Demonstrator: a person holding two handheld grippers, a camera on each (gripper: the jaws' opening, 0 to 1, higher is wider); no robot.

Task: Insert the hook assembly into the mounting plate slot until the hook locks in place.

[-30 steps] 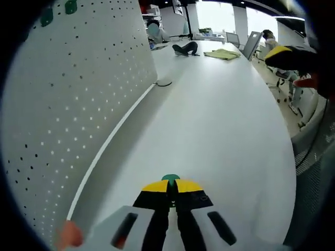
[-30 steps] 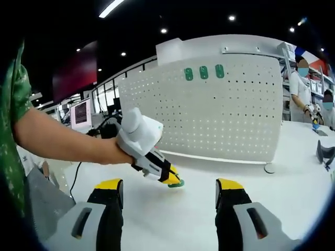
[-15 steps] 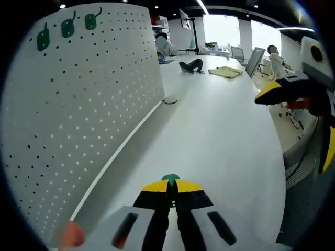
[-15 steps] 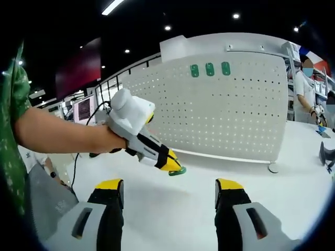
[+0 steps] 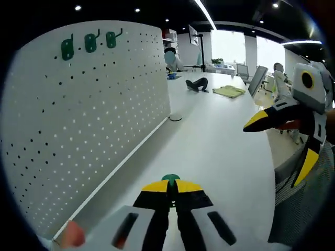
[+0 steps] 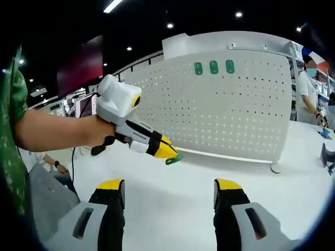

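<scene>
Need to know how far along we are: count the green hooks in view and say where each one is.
4. Three hang in a row near the top of the white pegboard: hooks. The fourth hook is clamped in the left gripper, off the board.

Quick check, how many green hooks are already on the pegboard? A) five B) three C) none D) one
B: three green hooks hang in a row near the pegboard's top edge, while the left tool holds another green hook.
</scene>
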